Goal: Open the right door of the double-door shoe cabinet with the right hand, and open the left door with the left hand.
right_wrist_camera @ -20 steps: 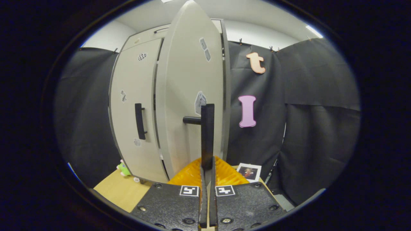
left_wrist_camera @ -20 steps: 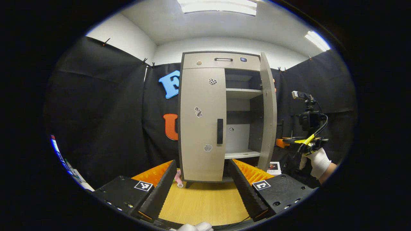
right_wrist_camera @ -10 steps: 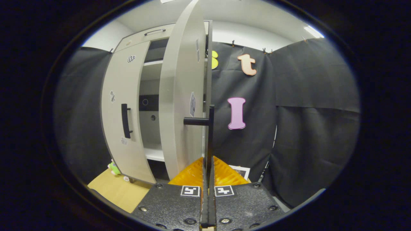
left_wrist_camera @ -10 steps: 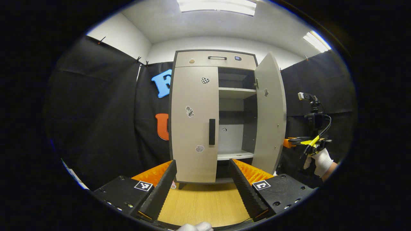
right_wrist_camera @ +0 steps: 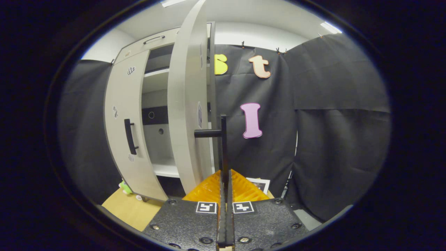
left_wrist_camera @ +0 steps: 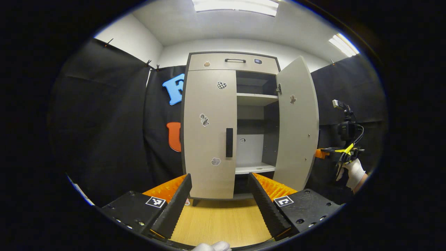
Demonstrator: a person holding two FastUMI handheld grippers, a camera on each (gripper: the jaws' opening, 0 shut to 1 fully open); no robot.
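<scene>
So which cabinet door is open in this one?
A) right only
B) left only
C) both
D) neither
A: in the left gripper view the right door is swung out, baring the shelves, while the left door sits flush and shut.

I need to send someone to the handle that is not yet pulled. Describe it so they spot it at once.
Find the tall grey shoe cabinet against the black cloth wall. Its right door stands swung open, its left door is shut. The handle is the black upright bar at the shut door's inner edge, among small stickers, with no fingers on it.
</scene>
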